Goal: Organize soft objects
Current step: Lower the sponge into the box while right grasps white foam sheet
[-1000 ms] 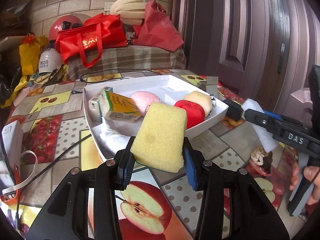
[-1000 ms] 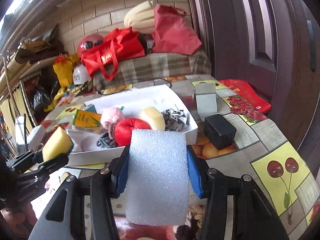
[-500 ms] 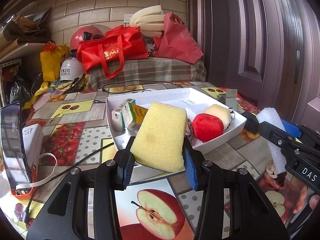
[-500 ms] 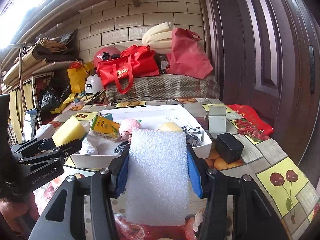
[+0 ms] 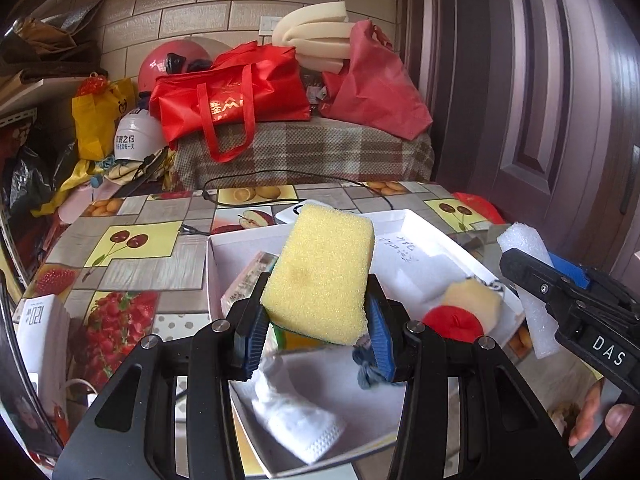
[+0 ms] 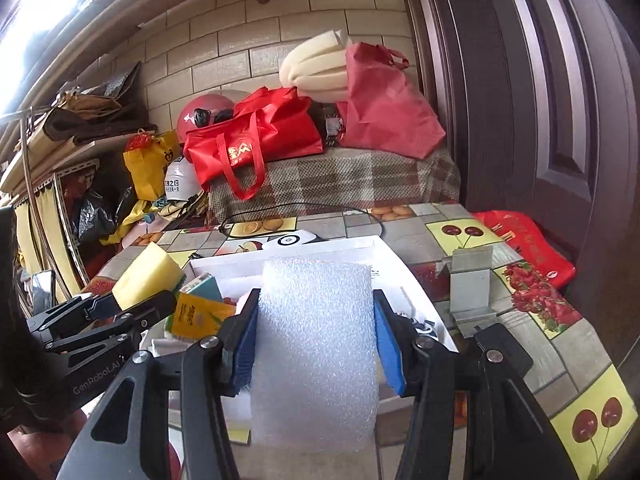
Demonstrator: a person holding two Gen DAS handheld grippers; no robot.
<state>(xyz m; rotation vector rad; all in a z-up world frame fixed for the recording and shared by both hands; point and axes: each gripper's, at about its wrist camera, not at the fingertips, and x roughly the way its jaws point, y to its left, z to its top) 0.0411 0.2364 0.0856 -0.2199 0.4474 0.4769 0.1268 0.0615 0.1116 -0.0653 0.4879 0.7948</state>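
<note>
Left gripper: jaws pinching a yellow rectangular sponge, blue pads on its two long edges, long axis leaning up and rightward toward the upper middle of the left wrist frame. Position: raised over the shallow white cardboard tray, which lies directly beyond and below the jaws.

Right gripper: jaws pinching a white bubbly foam sheet, long axis upright, lower end hanging past the pads; tray beyond it, partly hidden.

Nearer the tray: left gripper, judged from the left wrist view.

Sponge: porous, faint darker stain at centre, green underside just showing, slightly squeezed.

Tray contents: red round soft object, pale yellow lump, white folded cloth, yellow-green carton.

Desk: fruit-print covering.
</note>
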